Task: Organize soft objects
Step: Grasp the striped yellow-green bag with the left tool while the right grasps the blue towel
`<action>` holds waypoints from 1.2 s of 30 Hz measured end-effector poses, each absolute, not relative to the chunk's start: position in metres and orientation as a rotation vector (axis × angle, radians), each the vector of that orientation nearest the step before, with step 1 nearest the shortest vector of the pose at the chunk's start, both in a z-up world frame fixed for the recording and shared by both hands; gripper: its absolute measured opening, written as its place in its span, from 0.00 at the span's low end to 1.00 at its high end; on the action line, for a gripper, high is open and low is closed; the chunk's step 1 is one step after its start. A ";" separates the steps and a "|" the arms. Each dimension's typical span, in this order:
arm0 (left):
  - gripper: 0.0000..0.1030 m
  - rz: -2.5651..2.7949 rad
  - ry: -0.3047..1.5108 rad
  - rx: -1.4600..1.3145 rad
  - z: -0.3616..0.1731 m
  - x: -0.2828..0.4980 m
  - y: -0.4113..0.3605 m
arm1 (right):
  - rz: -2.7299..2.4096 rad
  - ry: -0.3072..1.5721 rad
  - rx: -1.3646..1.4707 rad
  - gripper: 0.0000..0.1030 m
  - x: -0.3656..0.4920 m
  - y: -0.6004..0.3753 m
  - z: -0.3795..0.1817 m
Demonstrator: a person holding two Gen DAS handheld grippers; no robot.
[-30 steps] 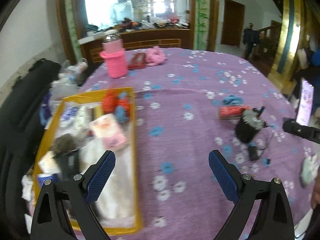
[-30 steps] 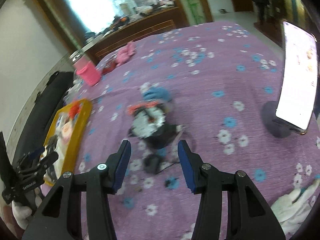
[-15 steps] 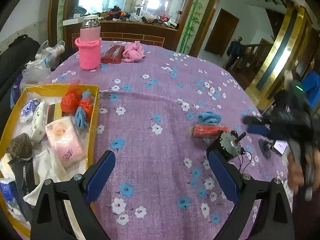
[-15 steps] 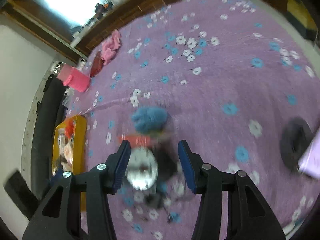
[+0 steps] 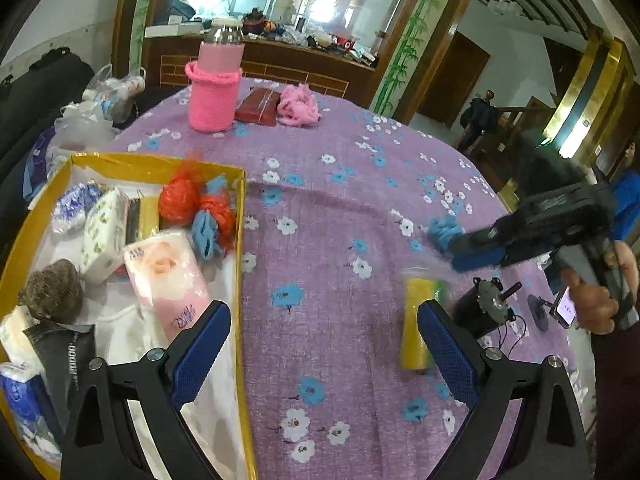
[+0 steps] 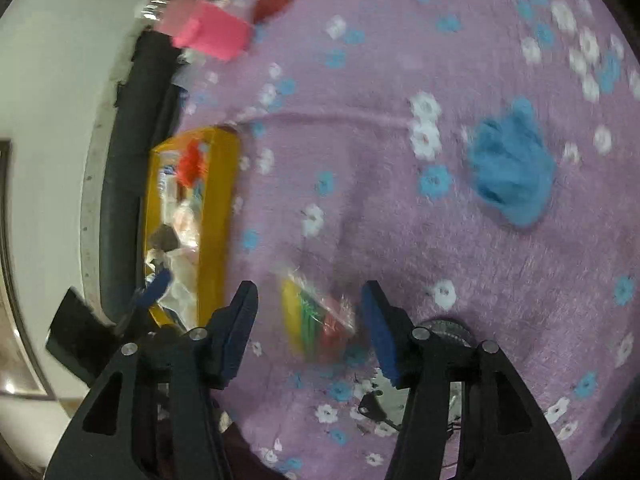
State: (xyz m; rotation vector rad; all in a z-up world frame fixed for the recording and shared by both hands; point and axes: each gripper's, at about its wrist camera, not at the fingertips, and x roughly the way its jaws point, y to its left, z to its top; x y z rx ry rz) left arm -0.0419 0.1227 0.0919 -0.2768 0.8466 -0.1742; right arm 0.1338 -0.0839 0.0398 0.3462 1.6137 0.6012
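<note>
Both jaws sitting spread, empty — right gripper (image 6: 310, 320) hanging over the yellow-and-red packet (image 6: 316, 322) lying on the purple cloth (image 5: 332, 208); left gripper (image 5: 320, 344) idling beside the yellow box (image 5: 240, 280).

Looks like a lived-in home: flowered purple cloth (image 5: 340, 208) over the counter, cluttered wooden sideboard (image 5: 280, 60) at upper centre, bamboo-painted pillar (image 5: 404, 52), stair rail at far right.
</note>
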 end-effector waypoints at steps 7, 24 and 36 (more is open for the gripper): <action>0.93 -0.208 0.893 -0.262 0.078 -0.027 0.108 | 0.267 1.352 0.060 0.52 0.127 -0.103 0.075; 0.91 -0.207 1.015 -0.138 0.028 0.046 0.017 | 0.115 1.352 -0.020 0.30 0.153 -0.122 0.029; 0.37 -0.244 0.926 -0.210 0.046 0.016 0.038 | 0.150 1.232 0.034 0.30 0.109 -0.136 0.077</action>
